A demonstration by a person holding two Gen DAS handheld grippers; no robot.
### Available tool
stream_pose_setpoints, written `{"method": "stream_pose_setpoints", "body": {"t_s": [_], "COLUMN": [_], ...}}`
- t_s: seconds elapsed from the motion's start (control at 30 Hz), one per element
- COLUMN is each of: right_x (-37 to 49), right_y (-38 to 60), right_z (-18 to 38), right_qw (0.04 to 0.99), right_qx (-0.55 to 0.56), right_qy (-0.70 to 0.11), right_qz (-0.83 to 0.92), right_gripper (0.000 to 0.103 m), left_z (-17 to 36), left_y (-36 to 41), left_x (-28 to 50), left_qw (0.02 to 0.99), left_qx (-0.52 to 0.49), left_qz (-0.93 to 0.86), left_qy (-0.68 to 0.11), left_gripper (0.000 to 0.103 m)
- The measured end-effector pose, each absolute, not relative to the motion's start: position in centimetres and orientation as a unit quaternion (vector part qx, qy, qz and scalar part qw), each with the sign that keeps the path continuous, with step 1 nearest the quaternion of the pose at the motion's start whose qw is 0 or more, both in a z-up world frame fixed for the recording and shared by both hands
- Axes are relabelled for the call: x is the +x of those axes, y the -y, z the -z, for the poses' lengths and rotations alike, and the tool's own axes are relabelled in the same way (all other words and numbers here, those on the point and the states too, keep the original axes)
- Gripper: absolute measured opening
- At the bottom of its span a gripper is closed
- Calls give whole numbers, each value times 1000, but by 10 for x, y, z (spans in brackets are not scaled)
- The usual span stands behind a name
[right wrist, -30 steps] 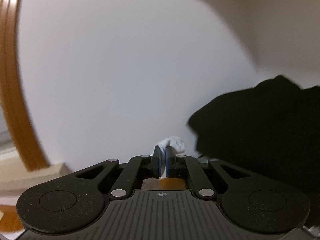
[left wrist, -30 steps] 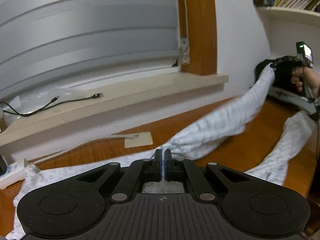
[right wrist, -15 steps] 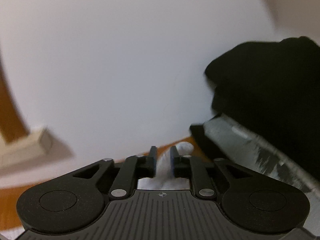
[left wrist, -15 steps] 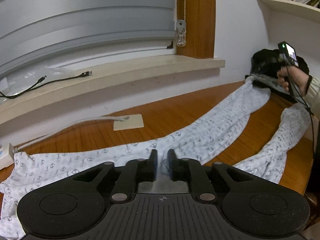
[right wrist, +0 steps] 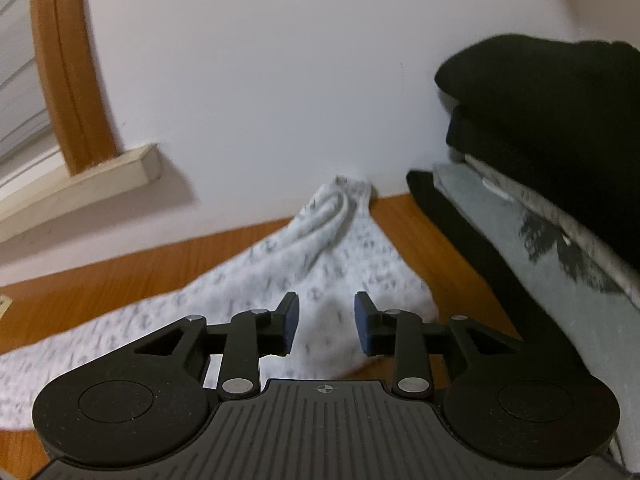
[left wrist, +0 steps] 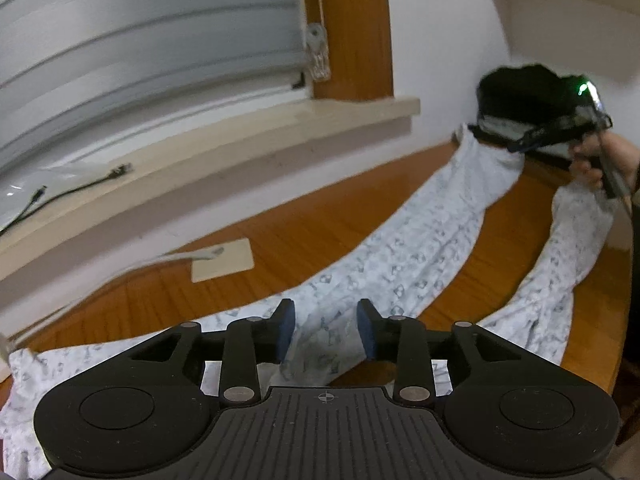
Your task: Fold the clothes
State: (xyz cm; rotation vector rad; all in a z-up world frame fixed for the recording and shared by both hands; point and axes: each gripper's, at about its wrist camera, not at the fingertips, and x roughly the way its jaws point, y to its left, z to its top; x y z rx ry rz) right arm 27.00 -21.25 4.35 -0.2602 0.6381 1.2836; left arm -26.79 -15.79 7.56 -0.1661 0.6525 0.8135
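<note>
The left gripper (left wrist: 325, 330) points forward and somewhat down, and its jaws have just been opening; they now stand apart, with cloth lying between the pads but not pressed. The right gripper (right wrist: 326, 326) is tilted down in the same way, its jaws also just opened. A hand (left wrist: 600, 162) holds the right gripper's handle, though blurred.

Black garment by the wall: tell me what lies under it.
Under the black garment lies a grey folded piece, then a dark layer on the wooden table. Whatever lies further right is hidden.
</note>
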Motion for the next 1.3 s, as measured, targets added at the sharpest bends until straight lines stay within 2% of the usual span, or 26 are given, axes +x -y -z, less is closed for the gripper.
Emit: {"method": "stream_pose_setpoints", "body": {"t_s": [0.07,0.13,0.17,0.23,0.3,0.67,0.77,0.8,0.83,0.93,1.0,1.1,1.27,1.3], "right_x": [273,274,274,274,276,309,320,322,323,328,329,326,320,319], "right_y": [221,229,233,239,239,220,215,213,212,210,212,219,229,231], "right_z": [-42,-41,-40,-39,-36,-26,-26,-26,-26,-25,-26,-33,-53,-58], "right_qw": [737,727,723,715,712,727,734,735,737,740,740,745,756,758], "right_qx": [-116,-110,-107,-103,-101,-53,-43,-43,-44,-45,-39,-28,-21,-19], "right_qy": [-306,-319,-326,-337,-348,-393,-399,-400,-400,-400,-396,-379,-346,-339], "right_qz": [-592,-597,-600,-603,-601,-560,-549,-545,-543,-539,-542,-549,-556,-557], "right_gripper": [41,41,41,41,41,41,41,38,30,16,10,7,7,7], "left_z": [-72,-70,-69,-69,-68,-72,-70,-69,-68,-66,-66,-67,-63,-62], "left_y": [155,153,152,151,150,154,154,154,154,154,155,156,154,153], "left_x": [-265,-265,-265,-267,-268,-275,-276,-277,-277,-279,-280,-281,-278,-278], "left_qw": [863,862,863,864,864,866,866,866,865,866,869,872,870,868], "left_qx": [-77,-79,-81,-85,-85,-94,-97,-97,-97,-96,-96,-98,-96,-96], "left_qz": [-387,-390,-390,-391,-393,-399,-397,-397,-398,-396,-389,-379,-376,-377], "left_qy": [-315,-313,-311,-306,-304,-287,-288,-288,-288,-291,-292,-292,-306,-307], "left_gripper": [35,19,17,5,3,3,9,17,24,36,36,39,37,24]}}
